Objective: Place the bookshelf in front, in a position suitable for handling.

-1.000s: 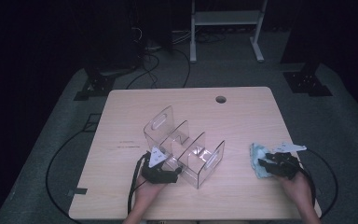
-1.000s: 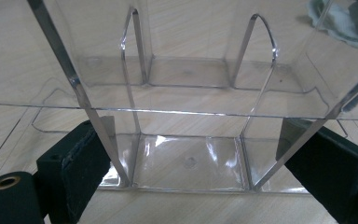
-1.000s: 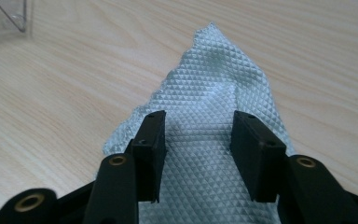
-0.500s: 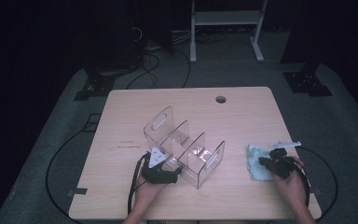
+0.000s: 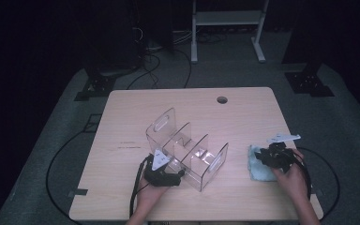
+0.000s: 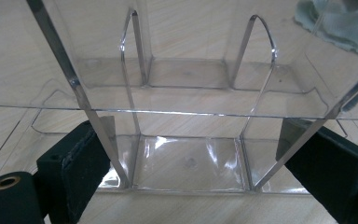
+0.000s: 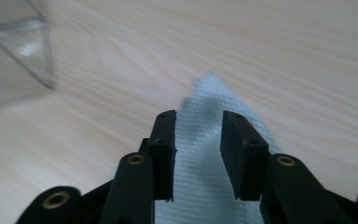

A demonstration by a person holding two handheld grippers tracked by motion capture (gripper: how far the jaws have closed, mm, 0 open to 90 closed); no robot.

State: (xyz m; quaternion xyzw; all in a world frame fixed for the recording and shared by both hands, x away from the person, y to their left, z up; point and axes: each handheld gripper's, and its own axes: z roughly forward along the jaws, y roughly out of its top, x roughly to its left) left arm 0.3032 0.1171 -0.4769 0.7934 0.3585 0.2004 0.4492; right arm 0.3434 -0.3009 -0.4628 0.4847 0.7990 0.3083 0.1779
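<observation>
While the left hand-held gripper [image 5: 163, 174] sat at the near side of the clear acrylic organizer [image 5: 187, 152], its jaws stood wide apart, one to each side of the near wall. In the left gripper view the black pads [image 6: 81, 165] flanked the transparent dividers without pressing on them, so it looked more like bracing or framing the box than a firm clamp.

The organizer stood upright near the middle of the table [image 5: 122, 122], and its compartments appeared empty.

Over at the right edge, the right hand-held gripper [image 5: 274, 157] rested on the pale blue cloth [image 5: 258, 168], which lay flat on the table, well apart from the organizer. In the right gripper view the jaws were partly apart, with the cloth [image 7: 205, 140] showing between and beneath them. They had not closed on the fabric, and no fold of it was lifted.

Judged from this, the work seemed to be wiping the organizer with the cloth, and it was at an early stage. Positioning the steadying gripper looked done. Pinching the cloth, carrying it across to the acrylic and rubbing the walls and dividers all appeared to be left.
</observation>
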